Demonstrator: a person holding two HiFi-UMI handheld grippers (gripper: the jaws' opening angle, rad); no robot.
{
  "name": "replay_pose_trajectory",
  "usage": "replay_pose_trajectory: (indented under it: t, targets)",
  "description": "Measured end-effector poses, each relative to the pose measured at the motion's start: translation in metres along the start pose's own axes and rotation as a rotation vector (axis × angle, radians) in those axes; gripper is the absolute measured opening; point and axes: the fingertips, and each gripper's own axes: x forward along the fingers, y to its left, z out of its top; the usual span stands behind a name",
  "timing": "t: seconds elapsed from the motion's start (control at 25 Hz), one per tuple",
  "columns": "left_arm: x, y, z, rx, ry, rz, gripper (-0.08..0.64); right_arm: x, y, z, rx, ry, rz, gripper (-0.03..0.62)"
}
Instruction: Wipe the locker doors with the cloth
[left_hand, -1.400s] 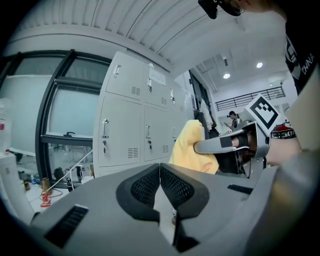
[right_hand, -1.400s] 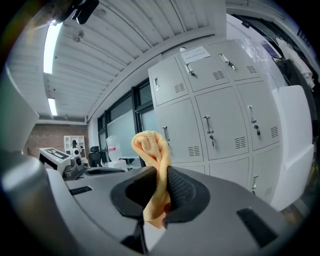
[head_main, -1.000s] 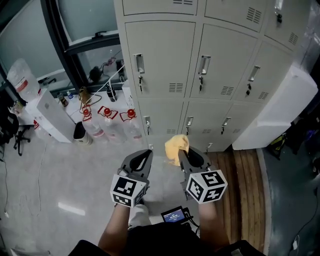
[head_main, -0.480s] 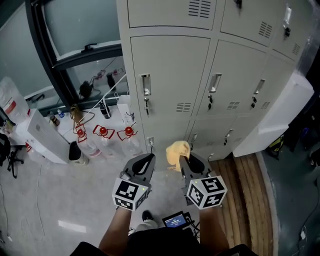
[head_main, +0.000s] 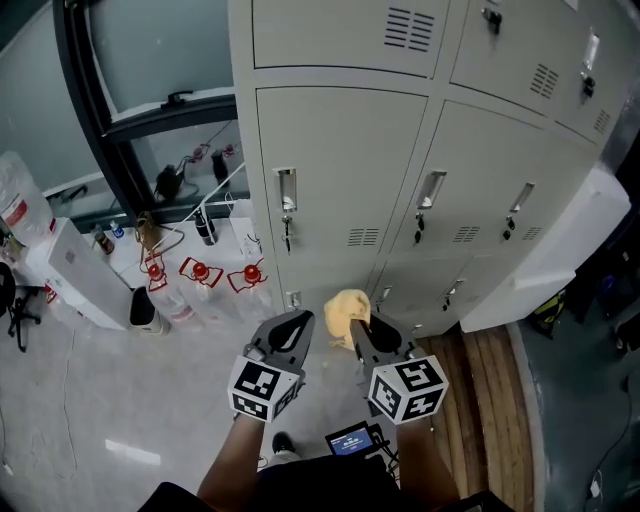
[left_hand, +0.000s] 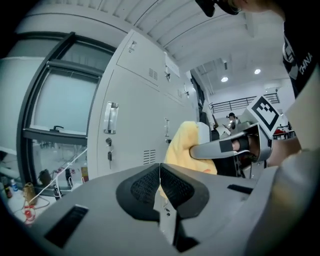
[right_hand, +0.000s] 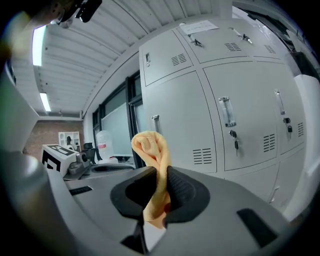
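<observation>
While the right tool (head_main: 362, 328) pinches the yellow cloth (head_main: 345, 306), held near but apart from the locker doors (head_main: 340, 160) | left tool (head_main: 293, 328) clenched, empty | risk: thin bunched fold may slip out under wiping drag against the door.

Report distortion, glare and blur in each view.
Head view: sharp, evenly lit, locker doors slightly bowed by the wide lens. Left gripper view: heavy fisheye, dark corners, bright hall behind the shut left tongs washed out. Right gripper view: same fisheye vignette, ceiling light glaring top left, cloth in focus.
</observation>
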Motion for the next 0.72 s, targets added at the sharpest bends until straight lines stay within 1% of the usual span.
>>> replay_pose_trajectory:
  t: [0.12,0.28,0.52,0.72]
  targets:
    - [0.014,-0.008,0.010,0.018,-0.030,0.012,0.020,0.004,-0.016,0.010,0.010,-0.005,0.023,0.071]
    - [0.023,-0.009,0.015,0.011,-0.030,0.024,0.020,0.004,-0.027,0.017,0.007,-0.014,0.029,0.071]
    - [0.022,-0.009,0.011,0.041,-0.010,0.024,0.020,0.007,-0.023,0.014,0.015,-0.016,0.046,0.071]
    - [0.022,-0.011,0.005,0.038,0.001,0.012,0.020,0.005,-0.019,0.010,0.019,-0.013,0.047,0.071]
